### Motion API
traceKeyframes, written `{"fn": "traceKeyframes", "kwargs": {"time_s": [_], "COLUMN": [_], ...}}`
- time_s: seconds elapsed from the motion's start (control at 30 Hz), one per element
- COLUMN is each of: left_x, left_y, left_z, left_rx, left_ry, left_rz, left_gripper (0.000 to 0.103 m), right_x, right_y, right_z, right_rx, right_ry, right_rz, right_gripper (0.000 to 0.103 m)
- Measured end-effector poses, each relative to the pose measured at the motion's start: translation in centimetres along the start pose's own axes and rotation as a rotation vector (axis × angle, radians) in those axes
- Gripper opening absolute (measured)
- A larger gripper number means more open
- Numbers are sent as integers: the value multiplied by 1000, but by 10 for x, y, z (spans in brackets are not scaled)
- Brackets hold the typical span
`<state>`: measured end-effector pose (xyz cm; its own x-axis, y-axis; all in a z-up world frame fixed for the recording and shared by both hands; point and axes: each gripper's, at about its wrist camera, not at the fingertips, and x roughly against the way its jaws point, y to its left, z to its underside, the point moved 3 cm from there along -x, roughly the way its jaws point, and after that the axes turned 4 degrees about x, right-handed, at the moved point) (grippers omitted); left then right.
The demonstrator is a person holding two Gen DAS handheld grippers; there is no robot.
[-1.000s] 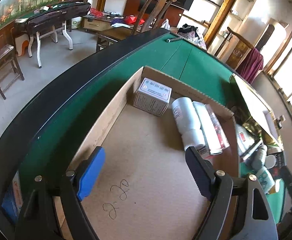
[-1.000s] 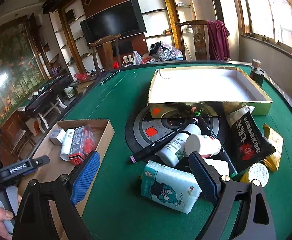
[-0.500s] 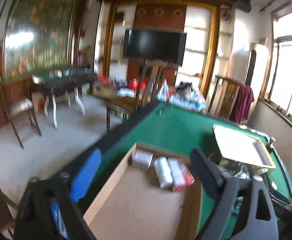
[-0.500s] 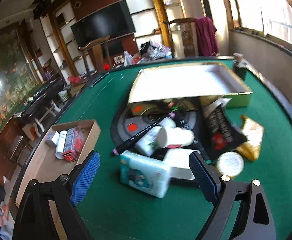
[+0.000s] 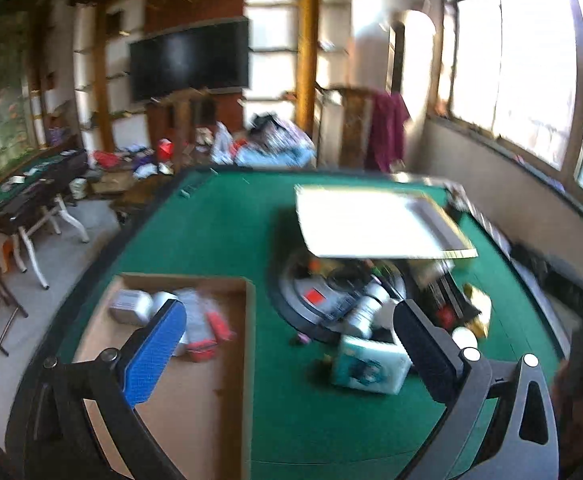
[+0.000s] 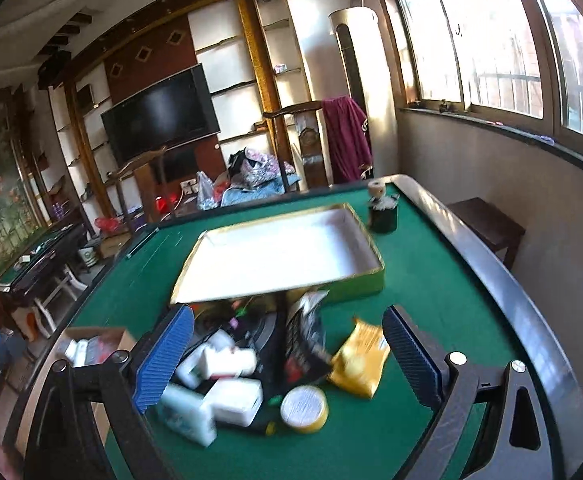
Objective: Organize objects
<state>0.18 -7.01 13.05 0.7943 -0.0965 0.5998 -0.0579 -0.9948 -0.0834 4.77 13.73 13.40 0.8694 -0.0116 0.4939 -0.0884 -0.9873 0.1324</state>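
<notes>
Left wrist view is showing your left gripper (image 5: 287, 344) hanging spread wide and empty, its jaws having just been opening. The tissue pack (image 5: 369, 364) is lying at one o'clock beside the black finger, its long axis running crosswise. Your right gripper (image 6: 287, 356) is also gaping, unloaded.

No text, label, brand or number is legible in either view. Printing on the black packet (image 6: 305, 340), at 6 o'clock from the gold-rimmed tray (image 6: 371, 280), and on the teal pack (image 5: 367, 368) is blurred beyond reading.
</notes>
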Motion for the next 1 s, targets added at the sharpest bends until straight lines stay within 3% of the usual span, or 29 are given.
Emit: {"fn": "traceKeyframes", "kwargs": {"time_s": [0.13, 0.3, 0.37, 0.47, 0.6, 1.0], "left_x": [-39, -66, -79, -89, -95, -127], "left_y": [-34, -58, -60, -52, -40, -51], "left_z": [23, 50, 56, 60, 66, 80], "left_rx": [-85, -157, -164, -109, -35, 30], "left_ry": [110, 164, 176, 171, 198, 292], "left_rz": [16, 38, 13, -30, 17, 87], "left_gripper": [103, 103, 103, 103, 103, 103], "right_x": [-23, -38, -40, -42, -47, -63], "right_y": [-13, -42, -50, -51, -44, -30], "right_z": [-6, 2, 4, 8, 13, 28], "right_rx": [-15, -105, -134, -134, -109, -52], "right_ry": [42, 94, 99, 103, 114, 170], "right_rz": [-24, -53, -52, -38, -29, -26], "right_gripper": [98, 98, 98, 98, 98, 98]}}
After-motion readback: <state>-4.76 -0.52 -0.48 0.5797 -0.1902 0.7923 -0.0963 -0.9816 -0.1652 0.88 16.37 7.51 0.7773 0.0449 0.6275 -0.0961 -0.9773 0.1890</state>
